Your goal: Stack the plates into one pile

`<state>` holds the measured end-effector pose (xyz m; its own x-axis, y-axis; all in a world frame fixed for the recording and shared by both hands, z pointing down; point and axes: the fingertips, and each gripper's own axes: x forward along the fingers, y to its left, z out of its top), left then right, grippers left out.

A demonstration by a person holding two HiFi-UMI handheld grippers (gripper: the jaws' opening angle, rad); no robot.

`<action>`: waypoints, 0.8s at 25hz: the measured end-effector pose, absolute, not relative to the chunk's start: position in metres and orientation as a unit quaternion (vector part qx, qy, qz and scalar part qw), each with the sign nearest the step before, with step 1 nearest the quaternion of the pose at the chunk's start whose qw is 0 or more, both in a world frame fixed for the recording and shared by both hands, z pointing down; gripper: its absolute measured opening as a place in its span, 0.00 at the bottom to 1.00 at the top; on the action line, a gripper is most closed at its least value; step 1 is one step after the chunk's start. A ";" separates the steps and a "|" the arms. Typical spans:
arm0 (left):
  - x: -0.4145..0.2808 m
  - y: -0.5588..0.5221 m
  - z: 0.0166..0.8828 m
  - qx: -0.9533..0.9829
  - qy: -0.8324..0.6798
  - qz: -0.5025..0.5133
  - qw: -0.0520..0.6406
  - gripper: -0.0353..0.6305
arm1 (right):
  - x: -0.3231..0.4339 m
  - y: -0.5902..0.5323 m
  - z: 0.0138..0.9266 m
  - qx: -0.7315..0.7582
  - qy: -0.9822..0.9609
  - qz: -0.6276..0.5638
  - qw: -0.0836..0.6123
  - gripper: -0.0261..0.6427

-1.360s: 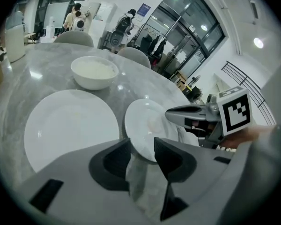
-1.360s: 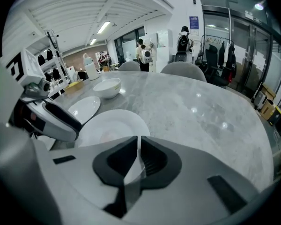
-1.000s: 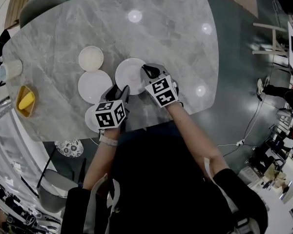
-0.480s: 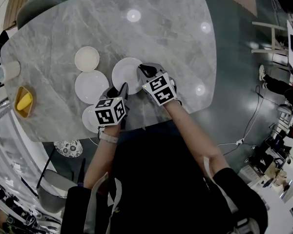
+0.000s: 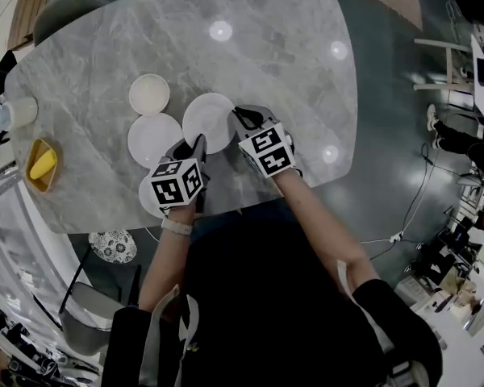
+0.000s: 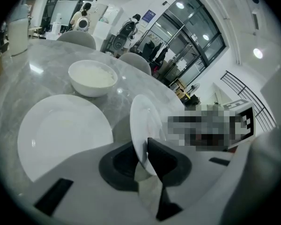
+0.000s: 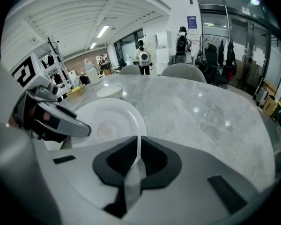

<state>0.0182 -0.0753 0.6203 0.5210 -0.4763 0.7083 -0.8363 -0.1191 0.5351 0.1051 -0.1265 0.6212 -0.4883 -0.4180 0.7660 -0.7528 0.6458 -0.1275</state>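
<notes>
Forearms: both reach from the near table [image 5: 290, 71] edge towards the middle of the grey marble top, one handheld tool in each hand.
Third plate [image 5: 144, 193]: white, flat on the table at the near edge, mostly hidden under the left tool's marker cube.
Left gripper [image 6: 145, 149]: its jaws are closing on the near-left rim of the centre plate [image 5: 208, 119]. The thin white edge stands between the two dark pads, and both seem to touch it.
Right gripper [image 7: 137, 142]: clenched on the same plate's right rim, the edge pinched in the narrow slit between its pads.
Centre plate: white and round, held between the two tools, which grip it from opposite sides. In the left gripper view it stands tilted, with a shadow on the marble under it, so it looks lifted clear of the table.
Second plate [image 5: 153, 139]: white, flat on the table just left of the centre plate. Their rims meet or overlap slightly in the head view, and which of the two I cannot tell.
Bowl [image 5: 149, 93]: white, empty, just beyond the second plate, apart from both tools.
Yellow dish [image 5: 42, 166]: near the table's left edge, well apart from the plates, with something yellow in it.
Cup [image 5: 20, 111]: pale, beyond the yellow dish at the left edge.
Far half of the table: bare marble with spots of reflected ceiling light.
</notes>
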 end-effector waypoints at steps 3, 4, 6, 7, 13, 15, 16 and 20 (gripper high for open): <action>0.011 -0.075 0.616 0.728 -0.454 0.180 0.481 0.13 | 0.100 -0.122 0.614 0.353 -0.830 0.233 0.363 0.09; 0.008 -0.074 0.614 0.730 -0.454 0.180 0.478 0.12 | 0.098 -0.120 0.612 0.354 -0.830 0.233 0.363 0.09; 0.003 -0.072 0.612 0.732 -0.455 0.181 0.473 0.12 | 0.092 -0.117 0.610 0.354 -0.831 0.231 0.362 0.09; 0.000 -0.071 0.612 0.733 -0.455 0.179 0.473 0.12 | 0.089 -0.114 0.609 0.353 -0.831 0.230 0.363 0.09; -0.018 -0.064 0.598 0.733 -0.455 0.147 0.484 0.09 | 0.072 -0.098 0.607 0.344 -0.834 0.223 0.369 0.09; -0.028 -0.064 0.596 0.731 -0.460 0.142 0.484 0.09 | 0.065 -0.096 0.605 0.343 -0.835 0.220 0.369 0.09; -0.033 -0.063 0.595 0.729 -0.464 0.140 0.484 0.09 | 0.061 -0.095 0.605 0.342 -0.836 0.219 0.369 0.09; -0.052 -0.060 0.595 0.721 -0.474 0.132 0.488 0.09 | 0.049 -0.089 0.604 0.336 -0.837 0.215 0.374 0.09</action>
